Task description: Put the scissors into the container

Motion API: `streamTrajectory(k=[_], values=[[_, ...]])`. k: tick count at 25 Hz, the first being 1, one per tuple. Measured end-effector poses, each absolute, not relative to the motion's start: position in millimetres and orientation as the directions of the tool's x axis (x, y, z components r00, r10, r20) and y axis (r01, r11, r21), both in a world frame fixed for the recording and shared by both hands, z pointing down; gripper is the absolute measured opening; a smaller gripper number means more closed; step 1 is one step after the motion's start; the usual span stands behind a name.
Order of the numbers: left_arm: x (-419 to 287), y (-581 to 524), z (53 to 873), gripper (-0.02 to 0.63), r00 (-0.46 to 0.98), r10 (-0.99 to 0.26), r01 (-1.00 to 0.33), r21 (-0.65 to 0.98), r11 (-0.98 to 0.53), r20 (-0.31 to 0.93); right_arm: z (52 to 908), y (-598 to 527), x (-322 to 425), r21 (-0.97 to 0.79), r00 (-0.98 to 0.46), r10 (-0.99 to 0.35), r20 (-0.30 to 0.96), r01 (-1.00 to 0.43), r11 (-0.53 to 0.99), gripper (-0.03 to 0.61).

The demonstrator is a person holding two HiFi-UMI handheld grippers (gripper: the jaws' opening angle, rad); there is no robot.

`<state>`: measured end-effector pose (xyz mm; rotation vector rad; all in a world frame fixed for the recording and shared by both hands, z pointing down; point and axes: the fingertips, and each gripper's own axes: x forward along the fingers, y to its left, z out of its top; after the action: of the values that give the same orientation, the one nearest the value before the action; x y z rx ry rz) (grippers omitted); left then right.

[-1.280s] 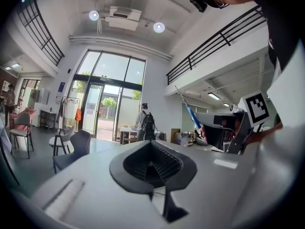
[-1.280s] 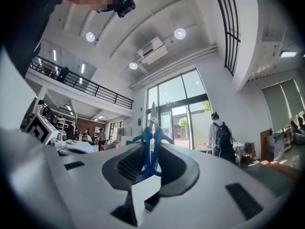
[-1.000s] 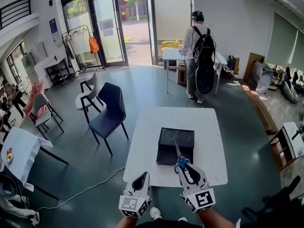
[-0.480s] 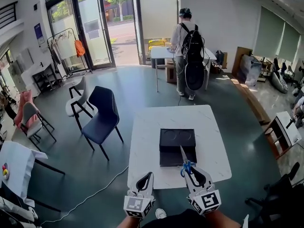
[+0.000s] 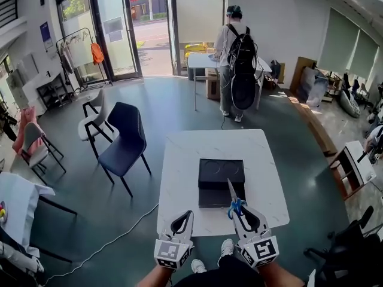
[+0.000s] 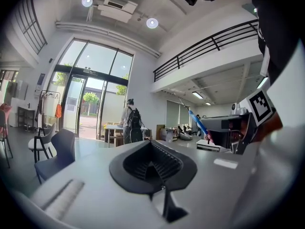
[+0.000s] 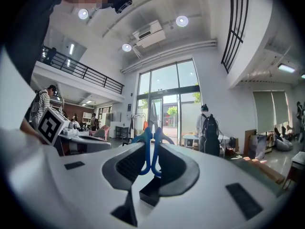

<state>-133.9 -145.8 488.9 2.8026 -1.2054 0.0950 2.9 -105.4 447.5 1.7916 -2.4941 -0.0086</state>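
Right gripper [image 5: 244, 215], scissors [image 5: 232, 195] tips forward, upward

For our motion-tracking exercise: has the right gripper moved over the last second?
Yes, slightly: against the black container, the right gripper, holding the scissors, has shifted right, toward the container's right edge.

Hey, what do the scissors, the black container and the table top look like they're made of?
Scissors: glossy blue handles, likely plastic; pale grey blades, probably metal.
Container: matte black, perhaps plastic or foam; too small to tell.
Table: smooth white top with a faint sheen, maybe laminate or stone.
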Motion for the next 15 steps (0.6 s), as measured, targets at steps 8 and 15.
streamTrajectory(k=[8, 15], values=[[-116.2, -174.6, 490.1, 0.011, 0.675, -0.727, -0.736, 0.053, -0.675, 0.124, 457.4, -133.4, 20.3, 0.042, -0.346, -0.935, 0.079, -0.936, 0.35, 0.086], [-104.2, -204.2, 489.2, 0.011, 0.654, -0.743, -0.753, 0.029, -0.657, 0.143, 466.1, -162.4, 36.0, 0.041, -0.38, -0.919, 0.105, -0.922, 0.386, 0.086]])
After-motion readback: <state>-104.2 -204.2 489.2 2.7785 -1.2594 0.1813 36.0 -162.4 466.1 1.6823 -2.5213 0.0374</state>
